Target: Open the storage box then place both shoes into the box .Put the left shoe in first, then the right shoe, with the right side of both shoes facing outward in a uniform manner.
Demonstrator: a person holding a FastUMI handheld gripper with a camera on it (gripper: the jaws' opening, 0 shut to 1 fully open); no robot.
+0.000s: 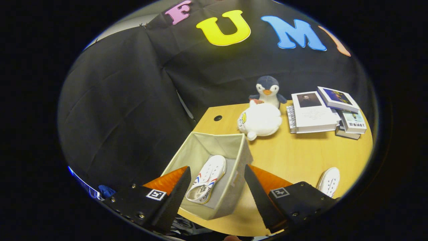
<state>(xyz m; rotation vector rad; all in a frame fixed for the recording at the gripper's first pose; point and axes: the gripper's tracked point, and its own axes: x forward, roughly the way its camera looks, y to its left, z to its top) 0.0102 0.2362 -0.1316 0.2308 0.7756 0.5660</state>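
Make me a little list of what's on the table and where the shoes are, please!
box: open storage box on the wooden table
first shoe: white shoe lying inside the box
second shoe: white shoe on the table, right of the box
gripper: gripper open above the box, holding nothing
toys: penguin, white plush
books: stack of books at the far right

Lying in the storage box point(214, 157) at lower centre: one shoe point(207, 179); resting right of it on the table point(284, 160): another shoe point(329, 181); sitting behind: plush toys point(262, 117), books point(321, 112).
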